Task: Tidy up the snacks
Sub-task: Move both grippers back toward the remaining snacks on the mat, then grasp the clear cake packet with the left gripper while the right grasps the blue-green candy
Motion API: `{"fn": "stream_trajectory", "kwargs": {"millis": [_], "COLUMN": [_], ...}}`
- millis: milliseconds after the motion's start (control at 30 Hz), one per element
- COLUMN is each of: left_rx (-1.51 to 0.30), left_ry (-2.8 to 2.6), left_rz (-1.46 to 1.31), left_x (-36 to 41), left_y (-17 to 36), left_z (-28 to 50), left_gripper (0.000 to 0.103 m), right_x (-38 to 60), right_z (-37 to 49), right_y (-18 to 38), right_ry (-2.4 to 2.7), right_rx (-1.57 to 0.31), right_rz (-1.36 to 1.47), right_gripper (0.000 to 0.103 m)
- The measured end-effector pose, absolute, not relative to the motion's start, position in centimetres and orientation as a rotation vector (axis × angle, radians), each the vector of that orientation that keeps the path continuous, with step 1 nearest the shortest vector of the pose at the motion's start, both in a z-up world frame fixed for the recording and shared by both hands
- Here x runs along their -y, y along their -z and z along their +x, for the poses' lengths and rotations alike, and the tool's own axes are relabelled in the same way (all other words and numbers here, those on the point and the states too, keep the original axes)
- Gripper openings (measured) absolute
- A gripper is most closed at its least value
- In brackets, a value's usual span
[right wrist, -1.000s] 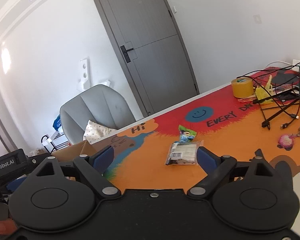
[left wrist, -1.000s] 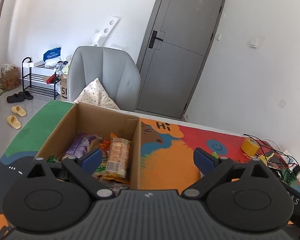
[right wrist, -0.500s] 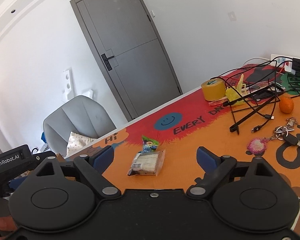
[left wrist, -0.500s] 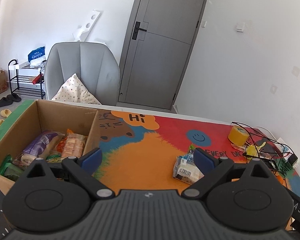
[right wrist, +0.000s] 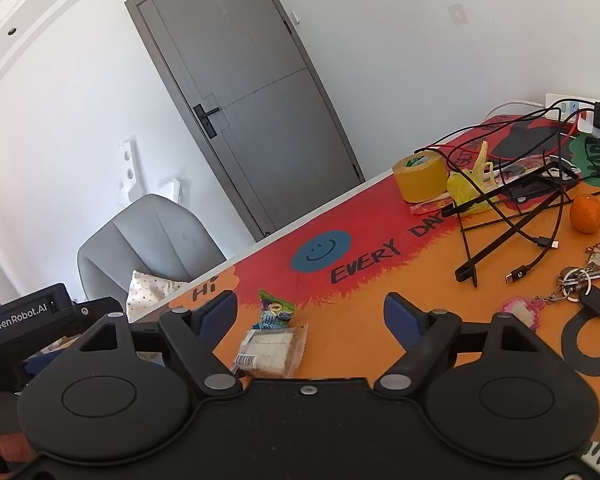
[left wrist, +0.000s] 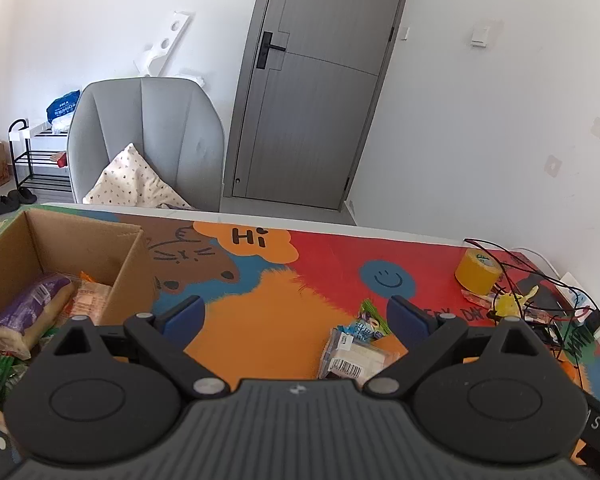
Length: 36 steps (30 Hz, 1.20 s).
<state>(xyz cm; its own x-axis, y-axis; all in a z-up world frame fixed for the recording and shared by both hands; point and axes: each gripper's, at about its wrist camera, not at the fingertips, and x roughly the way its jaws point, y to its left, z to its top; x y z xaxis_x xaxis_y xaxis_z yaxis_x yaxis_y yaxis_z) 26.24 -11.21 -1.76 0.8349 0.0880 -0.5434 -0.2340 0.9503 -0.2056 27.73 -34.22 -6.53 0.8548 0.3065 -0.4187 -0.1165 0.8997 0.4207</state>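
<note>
A cardboard box (left wrist: 128, 264) sits at the table's left, holding several snacks, among them a purple-wrapped roll (left wrist: 32, 308) and an orange packet (left wrist: 88, 296). A clear-wrapped sandwich pack (left wrist: 352, 358) and a small green-blue packet (left wrist: 366, 324) lie on the orange mat. They also show in the right wrist view: the sandwich pack (right wrist: 270, 350) and the small packet (right wrist: 274, 312). My left gripper (left wrist: 296, 314) is open and empty, above the mat left of the packs. My right gripper (right wrist: 312, 312) is open and empty, just right of the packs.
A yellow tape roll (right wrist: 420, 176), tangled cables with a black stand (right wrist: 508, 216), an orange (right wrist: 586, 214) and keys (right wrist: 580, 280) lie on the table's right. A power strip (right wrist: 572, 114) is at the far edge. A grey chair (left wrist: 148, 144) stands behind the table.
My left gripper has swung right, away from the box toward the loose packs. My right gripper has also turned right and moved closer to the packs. Both stay open.
</note>
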Motion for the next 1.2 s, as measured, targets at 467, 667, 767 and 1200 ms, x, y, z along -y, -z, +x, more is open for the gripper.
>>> {"fn": "stream_trajectory", "kwargs": {"millis": [467, 667, 767, 1200], "left_rx": [-0.653, -0.726, -0.753, -0.787], "left_ry": [-0.151, -0.152, -0.166, -0.192], "left_rz": [-0.256, -0.228, -0.223, -0.149], "left_x": [13.9, 15.6, 16.1, 18.4], "left_y": [6.1, 8.6, 9.6, 12.6], "left_z": [29.7, 31.3, 32.2, 34.8], "left_gripper": [0.097, 0.097, 0.097, 0.097], "right_x": [35.3, 36.4, 37.0, 37.7], "right_z": [30.5, 31.3, 31.4, 32.6], "right_y": [8.8, 10.6, 11.1, 12.4], "right_ry": [-0.224, -0.199, -0.189, -0.174], "right_rx": [-0.551, -0.588, -0.6, -0.653], "right_rz": [0.427, 0.476, 0.488, 0.471], "right_gripper": [0.079, 0.079, 0.079, 0.079]}}
